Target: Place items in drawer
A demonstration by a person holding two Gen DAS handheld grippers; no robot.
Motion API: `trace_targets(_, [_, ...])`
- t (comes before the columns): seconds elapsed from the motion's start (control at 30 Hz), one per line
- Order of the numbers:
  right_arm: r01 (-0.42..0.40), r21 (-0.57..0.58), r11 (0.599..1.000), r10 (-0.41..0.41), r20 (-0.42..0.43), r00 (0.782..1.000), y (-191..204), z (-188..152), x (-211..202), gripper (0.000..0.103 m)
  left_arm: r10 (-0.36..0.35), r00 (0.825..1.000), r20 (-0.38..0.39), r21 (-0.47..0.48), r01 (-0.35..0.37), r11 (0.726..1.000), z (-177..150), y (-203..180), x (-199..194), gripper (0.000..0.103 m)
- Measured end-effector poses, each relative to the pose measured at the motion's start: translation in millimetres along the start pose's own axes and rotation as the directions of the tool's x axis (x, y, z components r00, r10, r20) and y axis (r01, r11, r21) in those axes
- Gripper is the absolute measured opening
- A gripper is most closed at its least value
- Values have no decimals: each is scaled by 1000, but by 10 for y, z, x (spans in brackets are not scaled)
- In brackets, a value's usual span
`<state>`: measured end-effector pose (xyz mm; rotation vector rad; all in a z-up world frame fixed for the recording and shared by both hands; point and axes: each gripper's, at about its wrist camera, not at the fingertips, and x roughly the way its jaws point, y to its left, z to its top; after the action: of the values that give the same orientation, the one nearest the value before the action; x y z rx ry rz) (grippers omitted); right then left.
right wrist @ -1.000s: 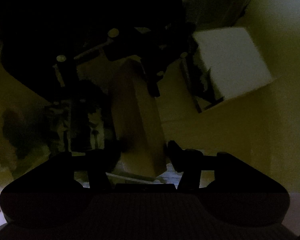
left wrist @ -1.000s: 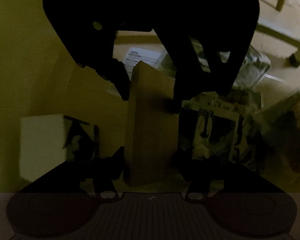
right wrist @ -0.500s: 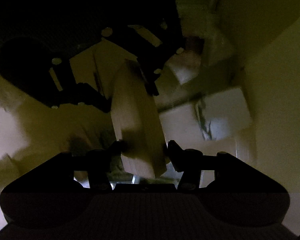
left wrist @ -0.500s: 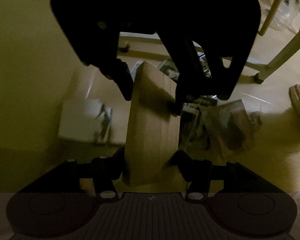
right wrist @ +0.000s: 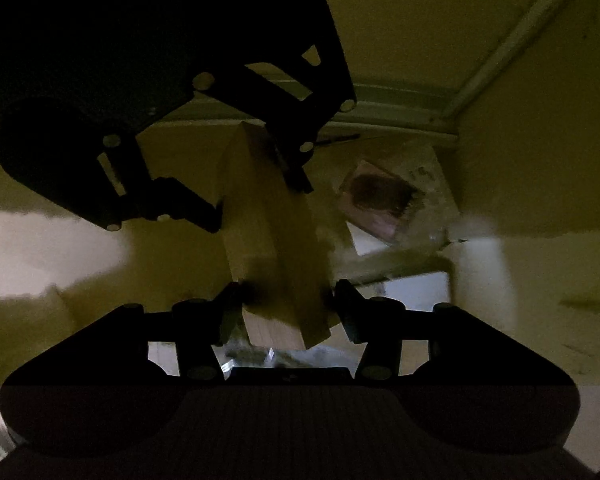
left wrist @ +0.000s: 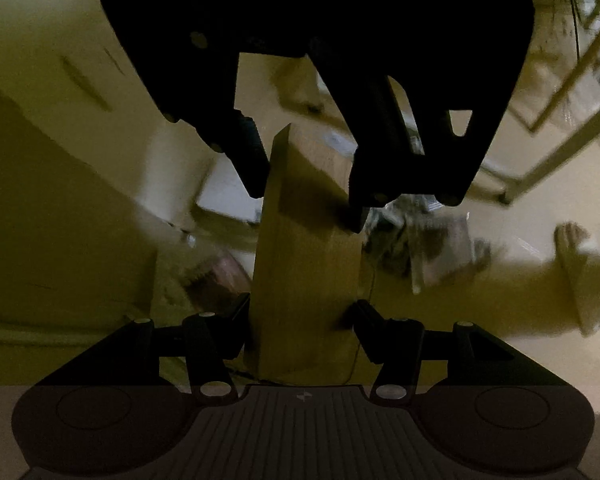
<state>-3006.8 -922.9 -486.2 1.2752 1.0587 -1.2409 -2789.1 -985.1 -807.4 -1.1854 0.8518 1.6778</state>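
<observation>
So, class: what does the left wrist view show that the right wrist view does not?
Left wrist only: pale furniture legs on the floor and blurred packets.

Right wrist only: a pale rail in a corner and a dark-pictured square packet.

Both: the tan wooden block, clamped by the left gripper and right gripper.
</observation>
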Motion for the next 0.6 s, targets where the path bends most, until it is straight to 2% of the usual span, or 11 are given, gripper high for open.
trace_targets(0.27, [46,-55,997,-50,-55,997,92,197,-790,49,35,997,70,-33,-33,999,241,62,-768,54])
trace_targets(0.37, [55,-73,996,-60,-70,996,182,276,-1084,49,44,995,87,-44,-40,998,319,43,-1169,54])
trace_targets(0.6, [133,-75,988,-139,-77,987,347,304,-2139,49,106,986,129,-17,-105,994,686,37,-2019,54])
